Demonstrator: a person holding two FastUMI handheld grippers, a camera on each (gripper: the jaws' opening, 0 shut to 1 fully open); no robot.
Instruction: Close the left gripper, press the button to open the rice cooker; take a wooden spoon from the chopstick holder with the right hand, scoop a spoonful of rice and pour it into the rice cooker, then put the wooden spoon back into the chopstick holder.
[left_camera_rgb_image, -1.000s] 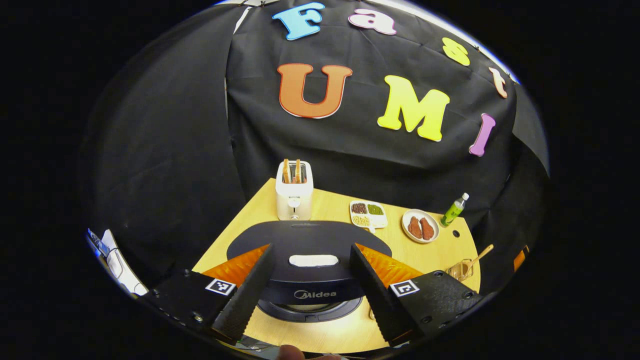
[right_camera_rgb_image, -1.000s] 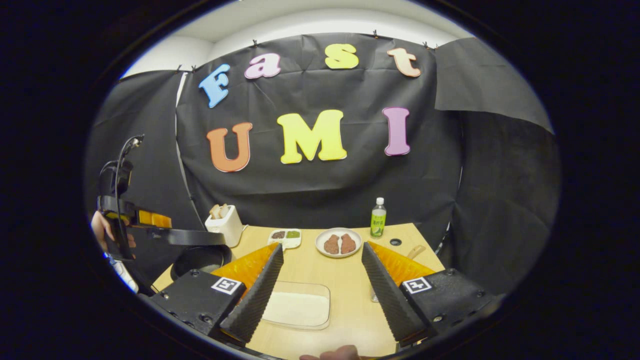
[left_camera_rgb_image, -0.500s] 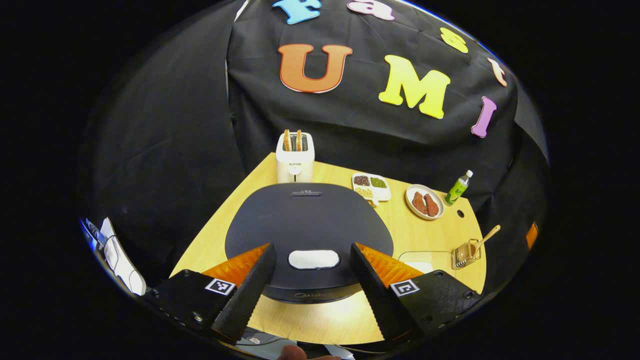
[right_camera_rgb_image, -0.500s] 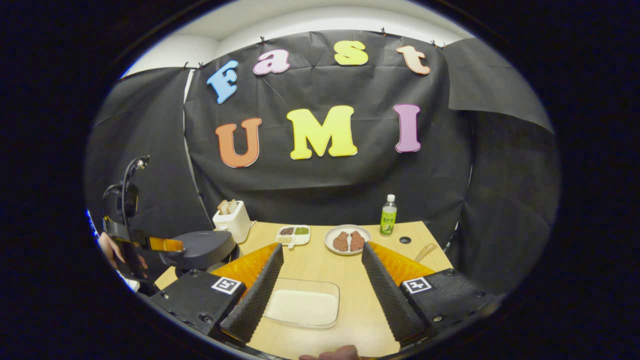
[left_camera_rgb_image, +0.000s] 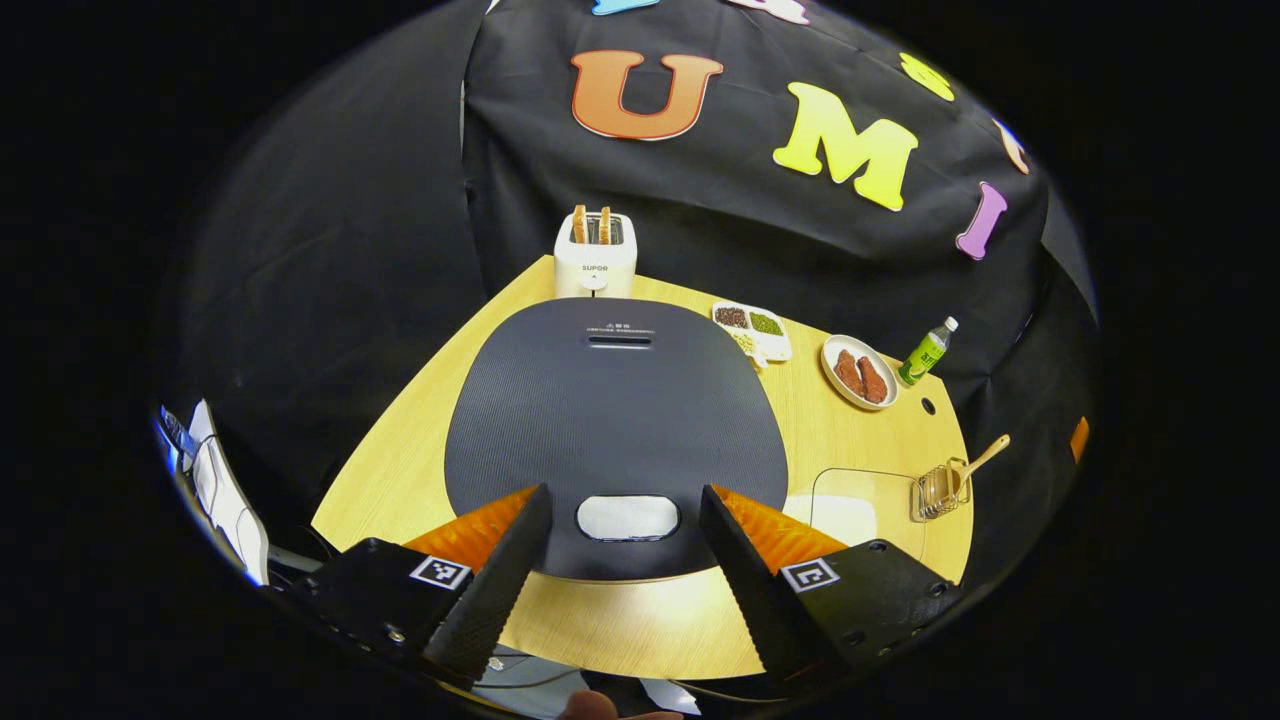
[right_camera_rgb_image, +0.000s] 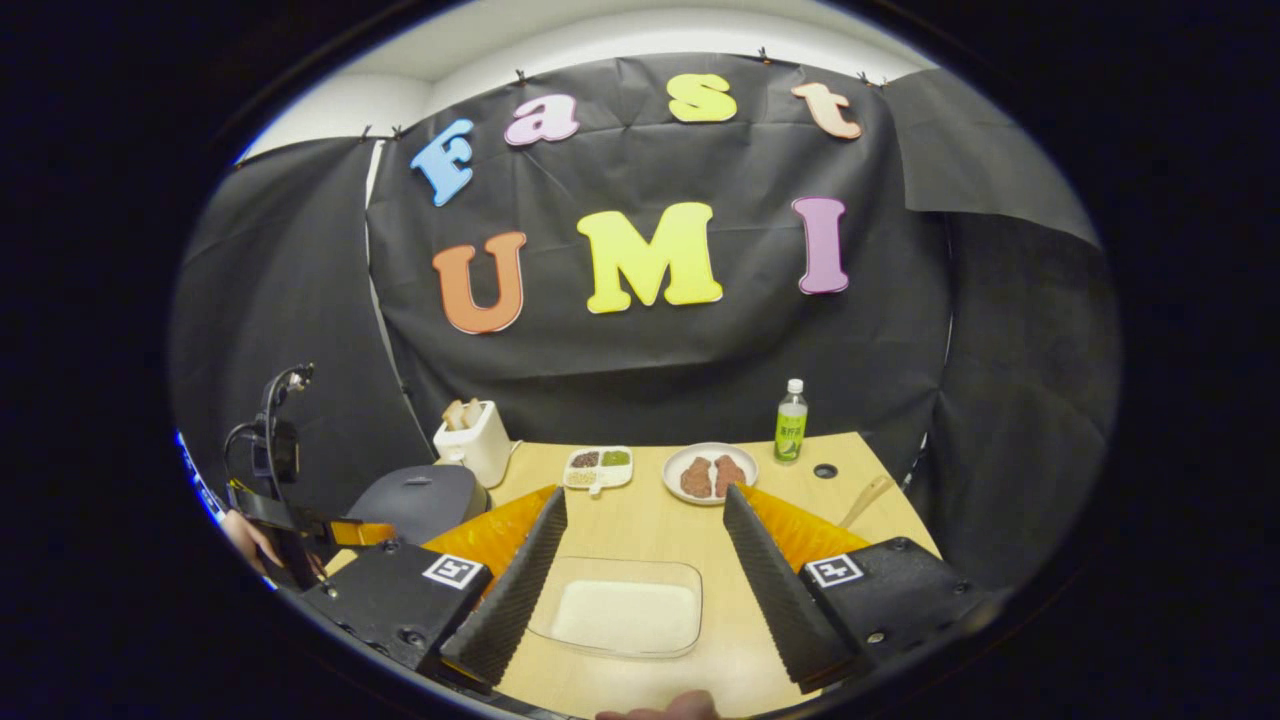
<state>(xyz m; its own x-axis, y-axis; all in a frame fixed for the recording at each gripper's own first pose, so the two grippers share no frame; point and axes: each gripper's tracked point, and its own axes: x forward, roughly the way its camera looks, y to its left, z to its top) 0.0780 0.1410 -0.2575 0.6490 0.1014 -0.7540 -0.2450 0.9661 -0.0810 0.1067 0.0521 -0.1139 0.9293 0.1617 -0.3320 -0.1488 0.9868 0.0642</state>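
Observation:
The black rice cooker stands with its lid down flat, and I see the lid from above in the left gripper view. My left gripper is open, a finger on each side of the lid's white button. Touch cannot be told. The wooden spoon leans in the wire chopstick holder at the table's right edge. A clear tray of rice lies just beyond my open right gripper, which holds nothing. The spoon's handle pokes out past its right finger.
Along the back of the wooden table stand a white toaster with bread, a divided dish of beans, a plate with two meat pieces and a green bottle. White gear hangs off the table's left side.
The cooker's lid, raised above the pot a second ago, has come down flat, and my left gripper went down with it. The right gripper shifted only slightly.

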